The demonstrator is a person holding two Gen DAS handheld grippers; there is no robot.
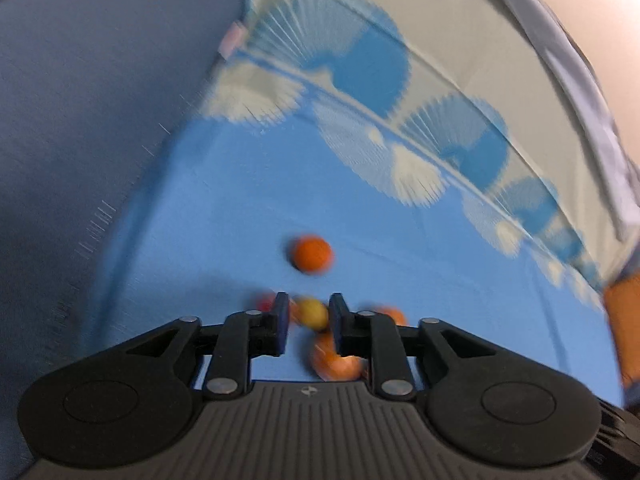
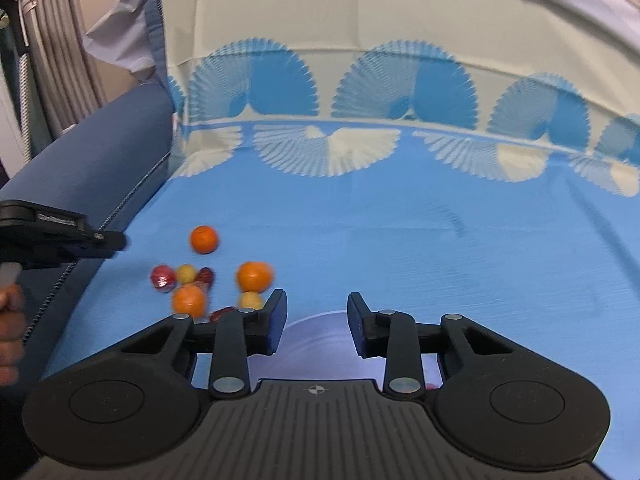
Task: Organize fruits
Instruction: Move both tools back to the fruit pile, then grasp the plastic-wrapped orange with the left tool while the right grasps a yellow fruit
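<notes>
Fruits lie in a loose cluster on a blue cloth [image 2: 400,220] with a fan pattern, spread over what looks like a sofa seat; a dark blue armrest [image 2: 100,148] runs along the side. Counted in the right wrist view: one orange [image 2: 204,239] set apart beyond the group, a larger orange [image 2: 254,277], a third orange [image 2: 189,300], two small yellow fruits [image 2: 186,274] and a few small red ones [image 2: 163,278]. Motion blur hides finer detail.

Left tool [image 1: 308,312]: jaws partly spread, a yellow fruit [image 1: 311,314] seen in the gap between the tips. Blur prevents telling whether the pads touch it; no grip is evident. An orange fruit [image 1: 334,356] lies just below it, another orange [image 1: 311,255] well beyond.

Right tool [image 2: 317,310]: jaws partly spread, nothing between them. A pale lavender plate [image 2: 316,340] sits under the fingers, probably the destination. The fruit cluster is to its left, near the left tool's body at the frame edge.

Handling judgement: all pieces are round, light and firm, free to roll on the cloth, which gives underneath. The small ones will likely slip out if nudged off-centre. Take each across its widest girth, pads level with its middle, closing gently. Neighbours touch, so a finger may bump them; start with outlying pieces.
</notes>
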